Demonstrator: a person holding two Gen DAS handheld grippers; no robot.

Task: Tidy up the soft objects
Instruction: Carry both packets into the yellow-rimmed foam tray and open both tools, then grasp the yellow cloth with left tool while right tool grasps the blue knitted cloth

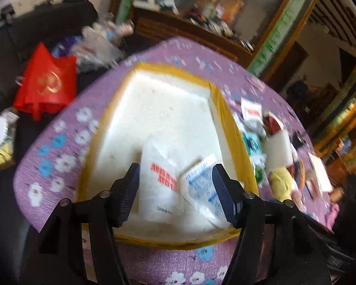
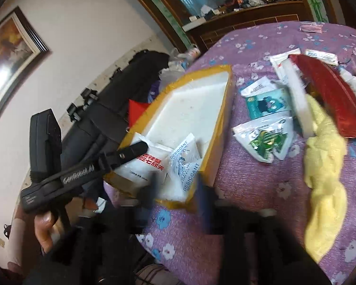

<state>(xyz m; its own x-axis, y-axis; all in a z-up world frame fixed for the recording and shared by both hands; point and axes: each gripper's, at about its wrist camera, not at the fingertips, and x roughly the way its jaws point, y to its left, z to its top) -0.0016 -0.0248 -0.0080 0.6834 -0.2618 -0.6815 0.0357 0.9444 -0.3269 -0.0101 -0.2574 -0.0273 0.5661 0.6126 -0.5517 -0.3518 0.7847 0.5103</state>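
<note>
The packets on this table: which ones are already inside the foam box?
Two: the white packet with red print and the blue-printed DESICCANT packet beside it, at the near end of the foam box. The green-printed packets lie outside, on the purple cloth.

Both views show moderate indoor light, motion blur and strong fisheye curvature with dark corners. Glare whitens the foam box [image 1: 168, 109]. The right gripper [image 2: 178, 190] is smeared dark.
</note>
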